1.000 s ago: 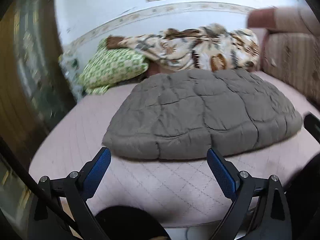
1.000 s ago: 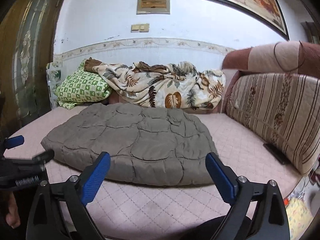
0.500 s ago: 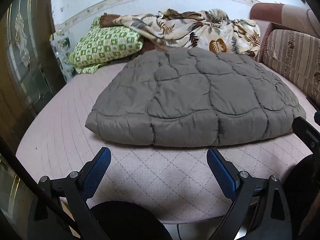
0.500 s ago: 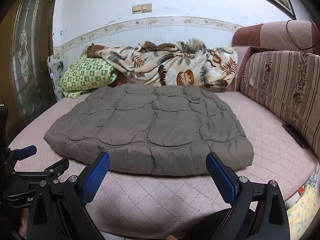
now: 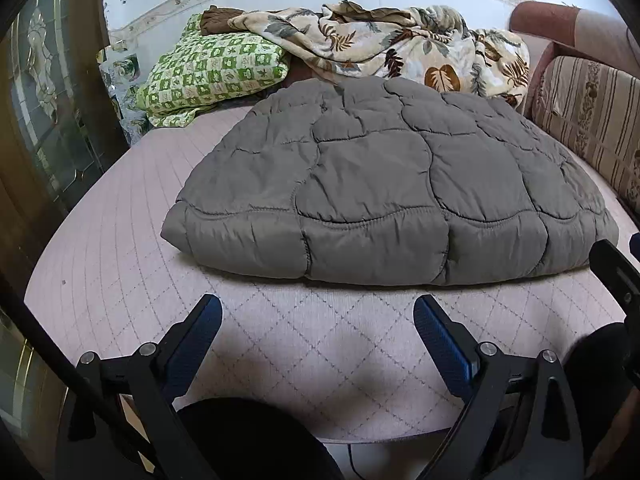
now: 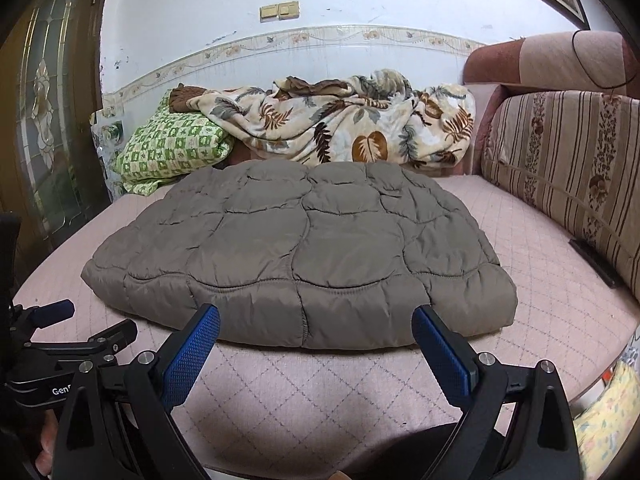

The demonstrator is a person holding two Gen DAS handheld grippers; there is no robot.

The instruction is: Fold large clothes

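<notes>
A grey quilted padded garment [image 5: 384, 184] [image 6: 304, 252] lies folded flat in the middle of a pink quilted bed [image 5: 120, 264] [image 6: 560, 312]. Its thick near edge faces both cameras. My left gripper [image 5: 318, 332] stands open over bare bed just short of that edge, nothing between its blue pads. My right gripper [image 6: 316, 340] is open too, its fingertips level with the garment's front edge, a little to the right of the middle. The left gripper's body [image 6: 60, 344] shows at the far left of the right wrist view.
A green checked pillow [image 5: 212, 72] and a leaf-print blanket [image 5: 392, 48] lie at the back against the white wall. A striped sofa cushion [image 6: 568, 168] runs along the right side. A dark glazed door [image 6: 44, 120] stands on the left. A dark flat object [image 6: 592, 258] lies by the cushion.
Both grippers have come closer to the garment's near edge and tilted down; the garment fills more of each view. Both stayed open. The garment has not moved.
</notes>
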